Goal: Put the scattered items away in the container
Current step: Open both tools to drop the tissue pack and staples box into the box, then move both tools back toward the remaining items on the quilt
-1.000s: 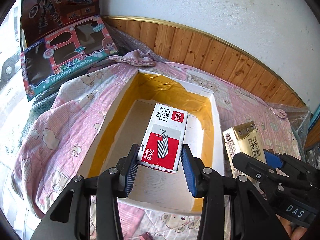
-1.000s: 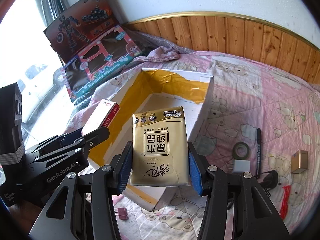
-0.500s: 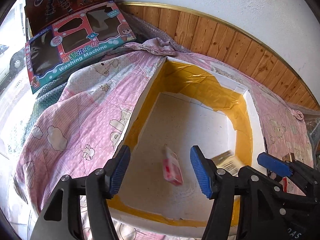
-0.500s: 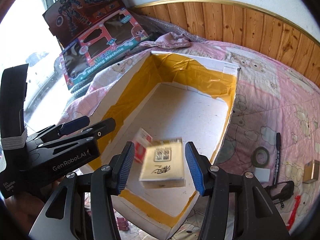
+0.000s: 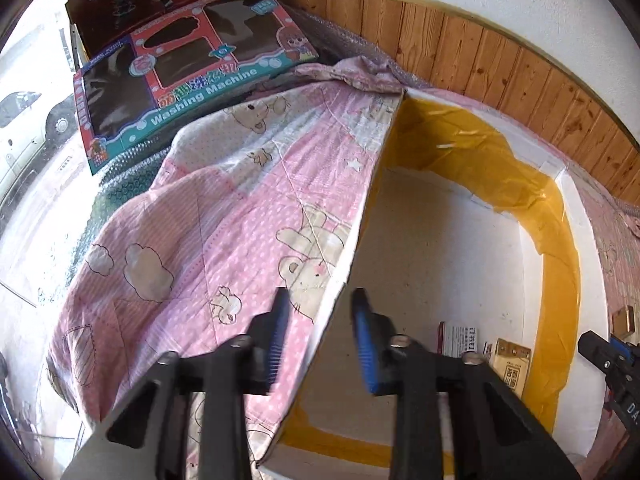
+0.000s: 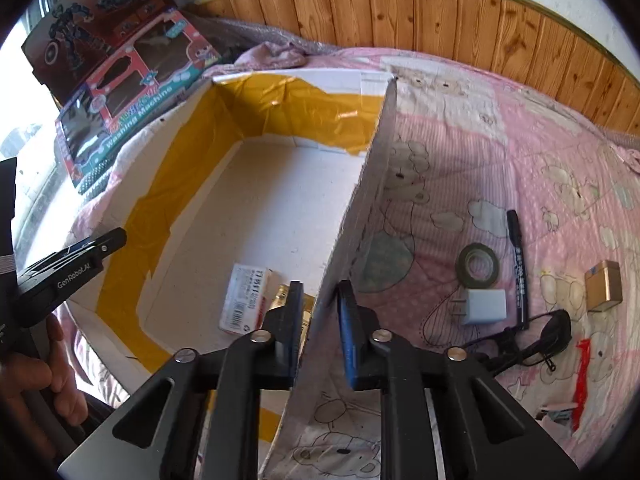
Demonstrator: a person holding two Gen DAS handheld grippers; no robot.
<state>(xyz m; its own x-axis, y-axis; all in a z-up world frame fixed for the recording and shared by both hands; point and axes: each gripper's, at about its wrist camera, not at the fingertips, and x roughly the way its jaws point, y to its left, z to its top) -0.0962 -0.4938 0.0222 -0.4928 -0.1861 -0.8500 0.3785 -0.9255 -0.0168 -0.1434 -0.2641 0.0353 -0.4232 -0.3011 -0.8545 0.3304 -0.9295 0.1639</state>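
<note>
Now, at the far left, two toy cartons lean by the window: a dark one with a robot figure and a pink one marked "Washing Machine". Next to them a pink quilt with bears and clouds covers the surface. The left gripper straddles the left wall of the white box, one finger outside over the quilt, the other inside; its jaws stand apart on either side of the wall, with a gap showing by the inner blue pad, and whether the outer one touches cannot be told. A hand holds that gripper's handle in the right wrist view.

Inside the box, whose walls are lined with yellow tape, a red-and-white staple box lies flat on the floor near the front. Just beside it, on its right, lies a gold packet, partly hidden behind a finger in the right wrist view.

The right gripper straddles the box's right wall the same way, jaws apart with the wall between them, gripping nothing else.

Further right, scattered on the quilt, lie a roll of dark tape, a white charger plug just below it, a black marker, a black cable, a small gold box and a red strip.
</note>
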